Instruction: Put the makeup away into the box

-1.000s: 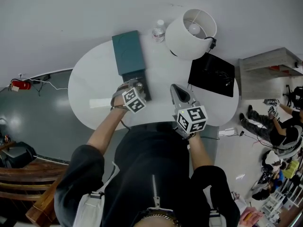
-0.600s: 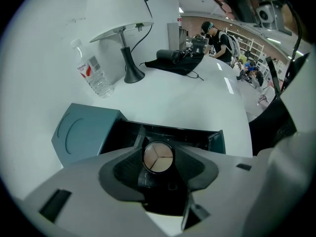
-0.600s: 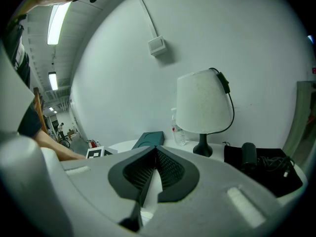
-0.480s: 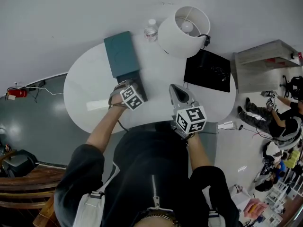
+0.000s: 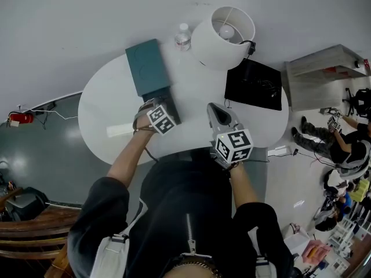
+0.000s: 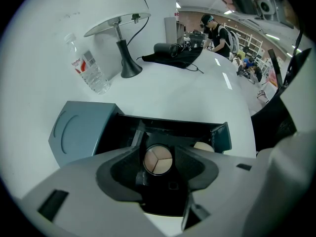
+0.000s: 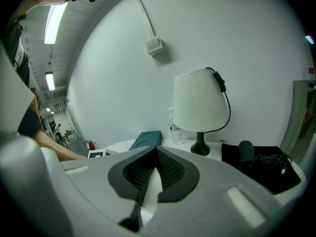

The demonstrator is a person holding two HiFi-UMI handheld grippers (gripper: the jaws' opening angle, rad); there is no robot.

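**A:** L gripper [image 6: 158,152] is nose-down over the open teal rectangular box [image 6: 223,136]. Jaws are wide, pinching the small round dark-rimmed compact w/ three beige pans [image 6: 158,161] by its rim.

**B:** So the compact's over the box's dark inner tray. Is it seated yet?

**A:** Can't tell if it's touching the tray floor. It's inside the box outline tho.

**B:** R gripper?

**A:** R gripper [image 7: 157,149] hangs near the front edge of the white oval table [image 5: 197,103], jaws pressed together, nothing in them.

**B:** Looks like the drop-in step, then. How to do it right?

**A:** Keep the compact flat and lower it till it sits on the tray floor. Release after that, since letting go early could flip it or land it on edge. There's another pale round item [image 6: 203,146] lying in the tray just to the right, so aim for the free dark spot beside it.

**B:** Lid in the way?

**A:** No, the flat teal lid [image 6: 81,127] lies folded back to the left. Ease the jaws off a little, then lift straight up so the pads don't drag the compact out.
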